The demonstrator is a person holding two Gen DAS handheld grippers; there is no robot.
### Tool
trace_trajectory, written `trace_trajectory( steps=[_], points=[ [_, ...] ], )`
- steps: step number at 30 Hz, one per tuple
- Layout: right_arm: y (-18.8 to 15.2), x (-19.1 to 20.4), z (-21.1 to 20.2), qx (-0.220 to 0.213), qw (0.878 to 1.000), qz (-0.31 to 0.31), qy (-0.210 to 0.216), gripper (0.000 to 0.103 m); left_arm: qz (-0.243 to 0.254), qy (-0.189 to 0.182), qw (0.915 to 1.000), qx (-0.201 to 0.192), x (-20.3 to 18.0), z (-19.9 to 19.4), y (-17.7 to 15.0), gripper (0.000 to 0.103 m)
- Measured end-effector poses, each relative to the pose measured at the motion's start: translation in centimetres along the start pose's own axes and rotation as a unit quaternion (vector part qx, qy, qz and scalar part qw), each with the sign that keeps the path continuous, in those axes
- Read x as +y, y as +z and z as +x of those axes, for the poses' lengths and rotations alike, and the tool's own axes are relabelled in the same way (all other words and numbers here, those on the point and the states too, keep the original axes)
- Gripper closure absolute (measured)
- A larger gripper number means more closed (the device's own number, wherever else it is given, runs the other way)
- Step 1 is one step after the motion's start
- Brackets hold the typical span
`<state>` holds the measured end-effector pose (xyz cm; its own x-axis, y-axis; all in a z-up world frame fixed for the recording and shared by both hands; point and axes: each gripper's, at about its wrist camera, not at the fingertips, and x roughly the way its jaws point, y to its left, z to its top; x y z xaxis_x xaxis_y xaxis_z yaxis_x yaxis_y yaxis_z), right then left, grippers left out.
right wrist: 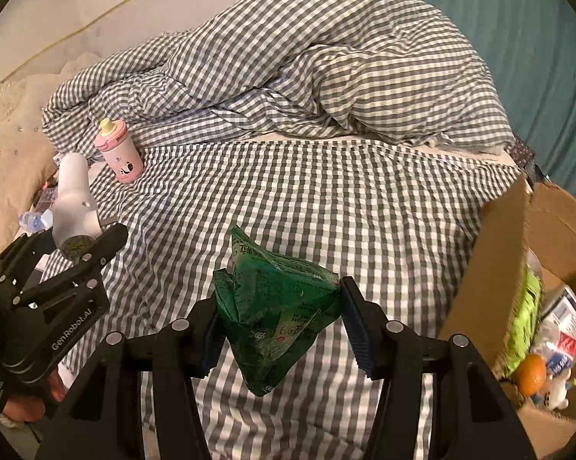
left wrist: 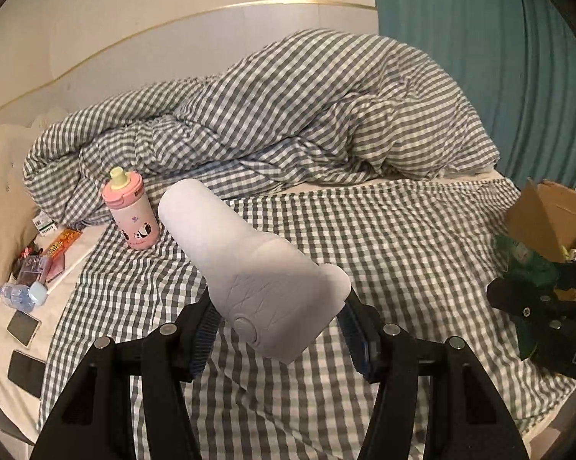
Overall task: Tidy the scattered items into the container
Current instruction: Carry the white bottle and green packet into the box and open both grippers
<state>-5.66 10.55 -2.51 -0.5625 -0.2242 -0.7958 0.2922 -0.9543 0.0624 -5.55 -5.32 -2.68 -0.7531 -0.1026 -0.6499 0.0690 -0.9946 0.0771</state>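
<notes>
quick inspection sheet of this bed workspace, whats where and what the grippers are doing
surface: bed under grey-white checked sheet, crumpled matching duvet at the back
job's things: white plastic bottle-shaped object; crumpled green plastic packet; brown cardboard box at right, already holding items
clutter: pink child's cup with yellow spout, clear plastic water bottle, two dark phones, snack packs at left edge
grippers: left gripper shut on white object; right gripper shut on green packet
cables: nothing seen
surroundings: teal curtain, beige headboard
</notes>
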Motion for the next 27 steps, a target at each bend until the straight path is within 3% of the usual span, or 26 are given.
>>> trace_trajectory(
  steps=[7, 13, 20, 25, 27],
  points=[
    [-0.6, -3.2, -5.2, -0.04, 0.999, 0.026, -0.009, 0.049, 0.026, -0.007, 0.9995, -0.018, -3.2, -2.8, 0.7, 0.043],
    [-1.6, -9.5, -9.3, -0.061, 0.994, 0.072, -0.051, 0.049, 0.062, -0.07, 0.9951, -0.034, -10.2, -4.7, 2.7, 0.043],
    [-3.7, -19.3, -12.2, -0.065, 0.981, 0.143, -0.118, 0.049, 0.11, -0.173, 0.9781, -0.036, -21.5, -5.9, 4.5, 0.043],
    [-4.8, -25.0, -11.5, -0.047, 0.971, 0.183, -0.148, 0.049, 0.147, -0.236, 0.9601, -0.022, -28.9, -5.5, 4.4, 0.043],
    [-5.3, -27.1, -10.6, -0.037, 0.968, 0.197, -0.151, 0.048, 0.159, -0.243, 0.9567, -0.009, -30.8, -4.7, 4.1, 0.043]
  ],
)
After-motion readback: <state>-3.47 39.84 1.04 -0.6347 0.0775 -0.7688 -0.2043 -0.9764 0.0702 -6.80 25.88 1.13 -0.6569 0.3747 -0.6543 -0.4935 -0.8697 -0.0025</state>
